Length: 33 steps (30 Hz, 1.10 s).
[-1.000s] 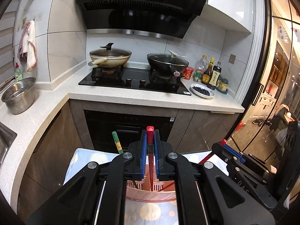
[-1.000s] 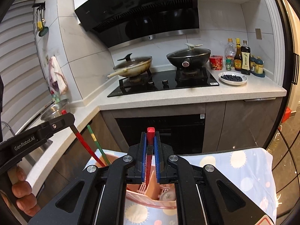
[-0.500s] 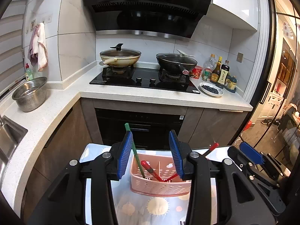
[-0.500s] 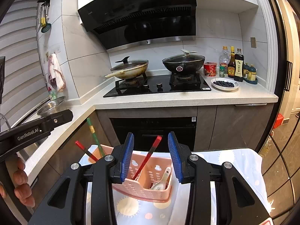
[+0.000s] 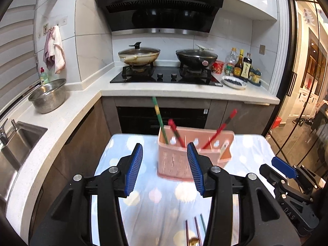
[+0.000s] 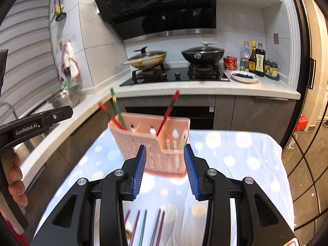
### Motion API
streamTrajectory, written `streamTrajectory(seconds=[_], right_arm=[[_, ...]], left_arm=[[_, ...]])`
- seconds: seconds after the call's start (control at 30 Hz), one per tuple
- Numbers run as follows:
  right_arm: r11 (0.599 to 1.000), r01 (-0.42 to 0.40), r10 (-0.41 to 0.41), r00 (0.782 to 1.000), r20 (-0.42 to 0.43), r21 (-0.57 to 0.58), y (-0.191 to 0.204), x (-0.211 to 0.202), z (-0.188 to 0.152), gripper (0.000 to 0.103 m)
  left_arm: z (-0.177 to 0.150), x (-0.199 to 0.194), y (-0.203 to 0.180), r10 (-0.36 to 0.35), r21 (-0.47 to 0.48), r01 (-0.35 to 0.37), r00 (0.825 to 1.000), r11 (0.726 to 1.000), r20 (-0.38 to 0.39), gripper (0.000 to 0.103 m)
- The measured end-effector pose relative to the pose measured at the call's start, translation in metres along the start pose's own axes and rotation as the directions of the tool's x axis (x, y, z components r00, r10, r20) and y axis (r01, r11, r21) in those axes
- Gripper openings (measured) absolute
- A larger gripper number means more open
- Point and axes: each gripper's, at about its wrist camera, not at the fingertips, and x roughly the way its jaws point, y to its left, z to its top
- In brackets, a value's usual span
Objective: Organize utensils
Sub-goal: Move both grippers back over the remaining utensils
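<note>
A pink slotted utensil holder (image 5: 176, 162) (image 6: 151, 151) stands on the dotted blue cloth. A green chopstick (image 5: 157, 114) (image 6: 116, 106) and red chopsticks (image 5: 221, 129) (image 6: 168, 110) stand in it, with a spoon (image 6: 182, 141) in its right compartment. My left gripper (image 5: 165, 169) is open and empty, in front of the holder. My right gripper (image 6: 165, 168) is open and empty, just short of the holder. Several loose chopsticks (image 6: 143, 227) (image 5: 195, 231) lie on the cloth near me.
The cloth-covered table (image 6: 246, 164) stands in front of a kitchen counter (image 5: 184, 91) with a hob, two pans and bottles. A steel colander (image 5: 48, 96) and sink (image 5: 18, 141) are at the left. A glass door (image 5: 303, 102) is at the right.
Both grippers opened and let go of red chopsticks, which now stand in the holder. Both grippers have drawn back from the holder, and loose chopsticks have come into view below.
</note>
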Motion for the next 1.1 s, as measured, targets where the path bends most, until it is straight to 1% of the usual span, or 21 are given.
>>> streamTrajectory(seconds=[0.17, 0.27, 0.43, 0.53, 0.7, 0.83, 0.9, 0.97, 1.1], right_arm=[[1.0, 0.021, -0.022, 0.998, -0.067, -0.013, 0.003, -0.017, -0.052, 0.037], [0.999, 0.03, -0.031, 0.994, -0.106, -0.016, 0.003, -0.027, -0.083, 0.038], [0.999, 0.037, -0.037, 0.986, -0.165, -0.006, 0.004, -0.045, -0.136, 0.038], [0.998, 0.053, -0.057, 0.98, -0.189, -0.023, 0.01, -0.056, -0.163, 0.038], [0.999, 0.043, -0.04, 0.967, -0.252, 0.005, 0.012, -0.067, -0.206, 0.038], [0.999, 0.037, -0.027, 0.955, -0.295, 0.029, 0.012, -0.072, -0.232, 0.037], [0.999, 0.031, -0.016, 0.95, -0.312, 0.043, 0.011, -0.072, -0.241, 0.036], [0.999, 0.022, -0.006, 0.947, -0.32, 0.046, 0.013, -0.073, -0.244, 0.035], [0.999, 0.001, 0.011, 0.945, -0.326, 0.036, 0.02, -0.073, -0.247, 0.033]], left_arm=[[-0.053, -0.007, 0.0, 0.013, 0.012, -0.012, 0.997, 1.0, -0.072, 0.043], [-0.089, -0.008, -0.001, 0.028, 0.015, -0.027, 0.991, 1.0, -0.133, 0.043], [-0.147, -0.011, -0.001, 0.038, 0.015, -0.035, 0.974, 0.999, -0.224, 0.043], [-0.179, -0.015, -0.001, 0.027, 0.019, -0.023, 0.962, 1.0, -0.271, 0.043], [-0.224, -0.029, -0.008, 0.005, 0.024, 0.003, 0.945, 1.0, -0.326, 0.043], [-0.251, -0.041, -0.014, -0.024, 0.015, 0.032, 0.933, 0.999, -0.36, 0.043], [-0.261, -0.046, -0.018, -0.047, 0.008, 0.053, 0.927, 0.999, -0.372, 0.043], [-0.267, -0.05, -0.023, -0.056, 0.015, 0.066, 0.923, 0.998, -0.381, 0.043], [-0.271, -0.054, -0.028, -0.07, 0.012, 0.081, 0.921, 0.997, -0.383, 0.043]])
